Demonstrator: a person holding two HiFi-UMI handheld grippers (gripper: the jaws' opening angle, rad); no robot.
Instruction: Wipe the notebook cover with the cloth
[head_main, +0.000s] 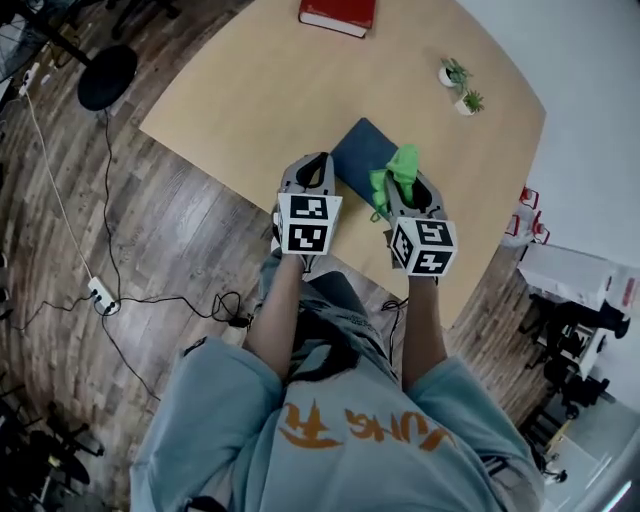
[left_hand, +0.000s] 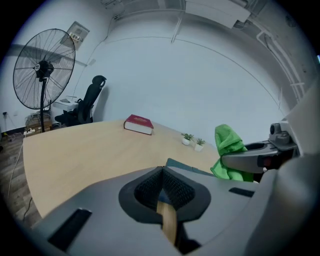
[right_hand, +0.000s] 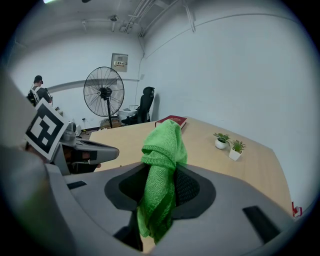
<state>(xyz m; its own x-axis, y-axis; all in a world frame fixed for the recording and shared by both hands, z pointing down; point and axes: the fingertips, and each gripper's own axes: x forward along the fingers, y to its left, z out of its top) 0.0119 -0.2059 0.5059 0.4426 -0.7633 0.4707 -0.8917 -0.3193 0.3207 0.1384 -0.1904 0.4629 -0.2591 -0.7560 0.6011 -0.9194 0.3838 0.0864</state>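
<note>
Right gripper (head_main: 405, 186) clenches the cloth (head_main: 402, 163), poised beside the notebook (head_main: 358, 150) at 12 o'clock. Left gripper (head_main: 316, 166) is closed and empty. Wiping looks unstarted.

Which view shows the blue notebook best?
The head view: the notebook lies flat on the table, mostly visible. The left gripper view shows only a sliver beyond its jaws; the right gripper view shows none.

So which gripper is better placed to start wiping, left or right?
Right, probably. The right gripper is shut on the cloth close to the notebook. The left gripper is shut on nothing, so it would need the cloth first.
</note>
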